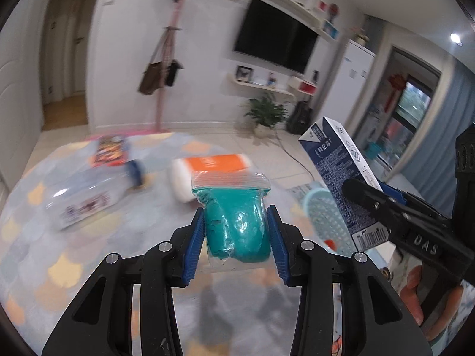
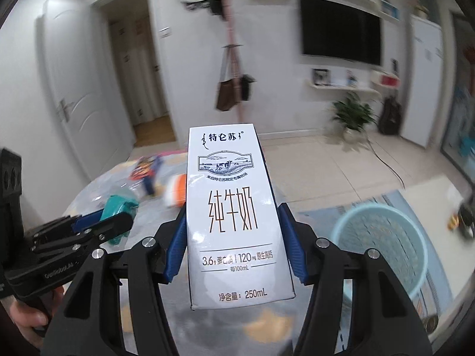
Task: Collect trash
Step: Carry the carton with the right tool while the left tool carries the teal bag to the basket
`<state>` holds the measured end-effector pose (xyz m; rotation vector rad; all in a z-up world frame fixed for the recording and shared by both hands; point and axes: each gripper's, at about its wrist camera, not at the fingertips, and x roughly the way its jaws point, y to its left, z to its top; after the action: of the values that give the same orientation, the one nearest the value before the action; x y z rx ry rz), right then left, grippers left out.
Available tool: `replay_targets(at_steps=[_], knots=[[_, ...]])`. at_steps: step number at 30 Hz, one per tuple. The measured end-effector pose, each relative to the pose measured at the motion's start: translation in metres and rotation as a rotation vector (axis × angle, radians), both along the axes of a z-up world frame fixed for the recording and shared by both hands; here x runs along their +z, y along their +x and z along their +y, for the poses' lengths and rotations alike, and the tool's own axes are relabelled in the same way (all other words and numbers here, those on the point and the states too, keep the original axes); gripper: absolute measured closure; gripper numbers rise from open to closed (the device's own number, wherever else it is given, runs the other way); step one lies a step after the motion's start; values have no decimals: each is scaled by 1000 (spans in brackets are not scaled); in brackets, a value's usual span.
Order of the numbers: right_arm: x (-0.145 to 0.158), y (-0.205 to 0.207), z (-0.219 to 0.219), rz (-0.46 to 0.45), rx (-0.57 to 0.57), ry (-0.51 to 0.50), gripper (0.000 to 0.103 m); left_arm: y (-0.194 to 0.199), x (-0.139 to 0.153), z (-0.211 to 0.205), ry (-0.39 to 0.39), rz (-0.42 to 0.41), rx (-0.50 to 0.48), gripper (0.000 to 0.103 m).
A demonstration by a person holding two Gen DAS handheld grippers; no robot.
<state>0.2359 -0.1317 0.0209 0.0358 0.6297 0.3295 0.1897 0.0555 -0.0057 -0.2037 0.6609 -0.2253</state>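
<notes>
My left gripper point(image 1: 236, 225) is shut on a clear plastic bag of teal putty point(image 1: 237, 222) and holds it above the table point(image 1: 44, 252). My right gripper point(image 2: 233, 231) is shut on a white 250 mL milk carton point(image 2: 234, 216), held upright above the table. The carton also shows in the left wrist view point(image 1: 341, 178), with the right gripper's fingers point(image 1: 386, 204) on it. The teal bag shows in the right wrist view point(image 2: 118, 207) at the left. A light blue mesh waste basket point(image 2: 383, 243) stands on the floor to the right, also in the left wrist view point(image 1: 326, 219).
On the table lie a white and orange container point(image 1: 207, 172), a clear plastic box point(image 1: 83, 195) and a colourful snack packet point(image 1: 109, 151). A pink coat stand point(image 1: 166, 68) and a potted plant point(image 1: 264, 112) stand behind, by the wall.
</notes>
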Motion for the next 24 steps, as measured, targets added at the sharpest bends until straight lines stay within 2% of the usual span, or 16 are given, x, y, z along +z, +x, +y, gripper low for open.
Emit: replay_targets(at_steps=[6,11,15,20,24], knots=[[-9,9,-80,14,-193,22,49,23,3,-69,44,-8,-117,63],[-28,20,-142,78,-312,81,49,48,-6,-121,33,25,-218,63],[-51,29,-180,128,-405,84,49,70,-16,-163,20,46,-301,63],[-81,42,-211,204,-478,111,48,95,-33,-197,32,81,-357,63],[-109,55,-227,272,-519,114,48,118,-58,-217,8,150,-379,63]])
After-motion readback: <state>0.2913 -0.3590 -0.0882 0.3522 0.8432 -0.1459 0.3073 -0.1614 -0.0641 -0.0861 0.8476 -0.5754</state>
